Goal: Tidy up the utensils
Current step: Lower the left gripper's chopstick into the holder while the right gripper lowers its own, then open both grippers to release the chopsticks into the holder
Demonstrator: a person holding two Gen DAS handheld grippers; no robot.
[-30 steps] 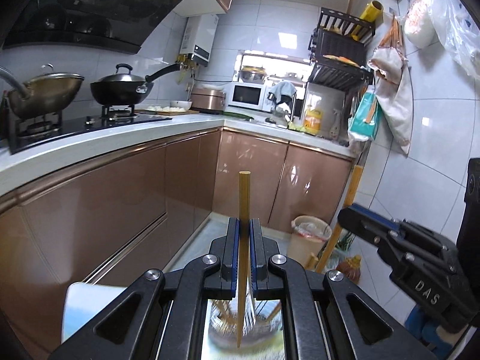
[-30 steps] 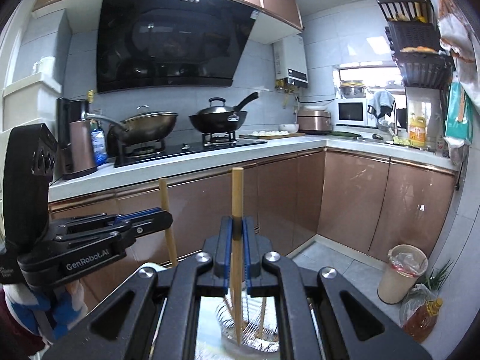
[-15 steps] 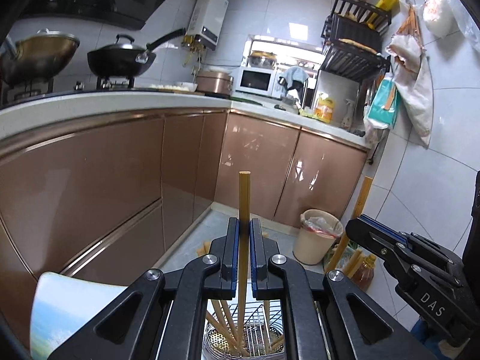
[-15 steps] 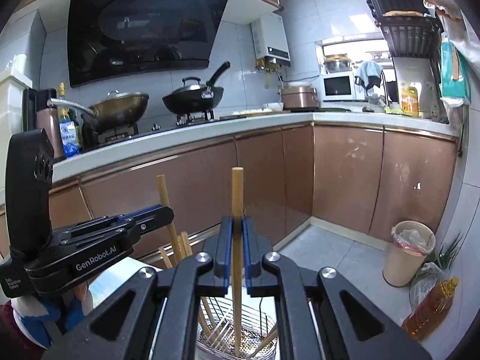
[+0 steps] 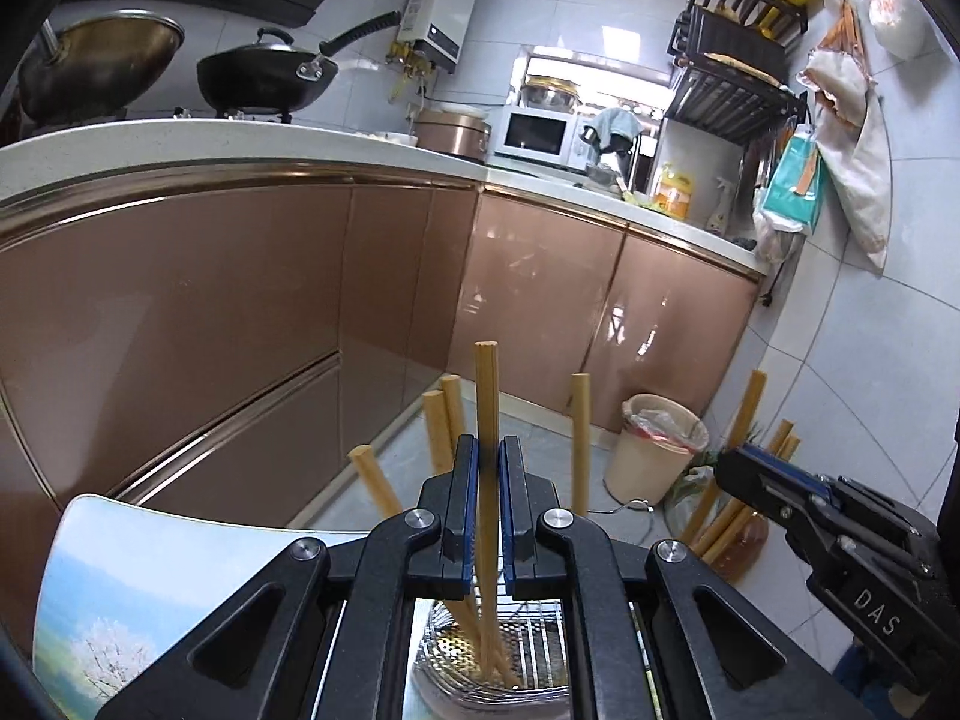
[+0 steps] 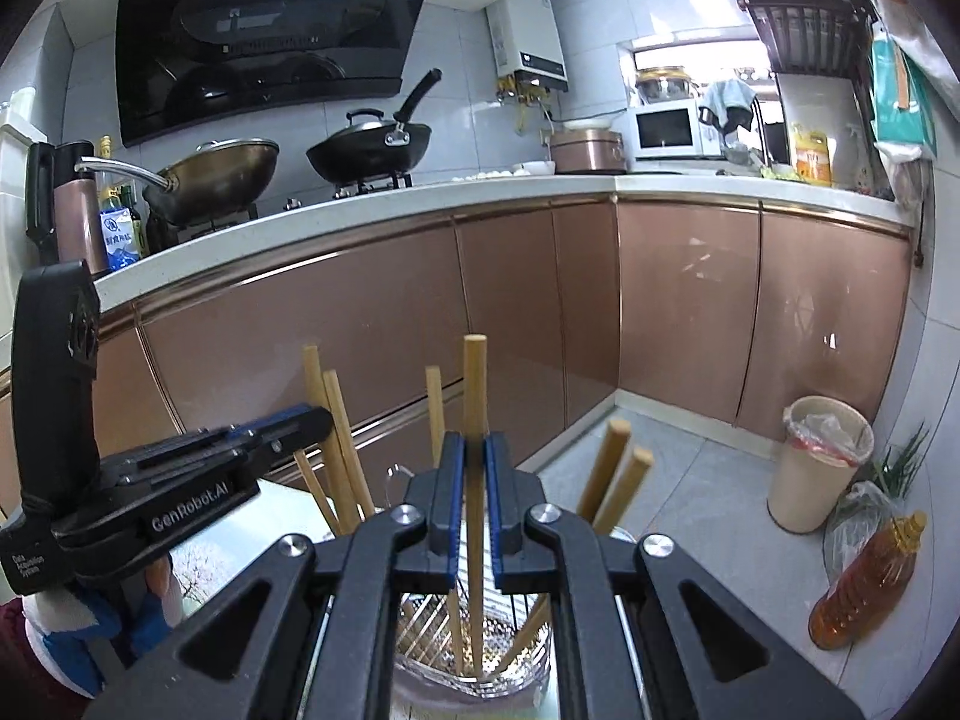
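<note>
Both grippers are pinched tight on a single wooden chopstick each. Left gripper [image 5: 490, 480] has its chopstick [image 5: 487, 414] standing upright between the blue pads, with the lower end reaching down into the metal mesh holder [image 5: 516, 660] right below the fingers. Right gripper [image 6: 472, 474] is doing the same thing with its own chopstick [image 6: 474, 396], tip down inside the same holder [image 6: 510, 648].

So my read is we're at the drop-off step: sticks lowered into the basket, not let go yet. More chopsticks [image 5: 444, 426] already lean in there, just past and to either side of the fingers. Next move looks like simply spreading the jaws so each stick settles among the others, then lifting straight out without snagging the leaning ones.

Readable text: "DAS" on the right gripper's body as seen from the left camera, and "GenRobot.AI" plus small "Data Acquisition System" lettering on the left one in the right view. Range hood [image 6: 264, 36] has a logo, too small to read.
</note>
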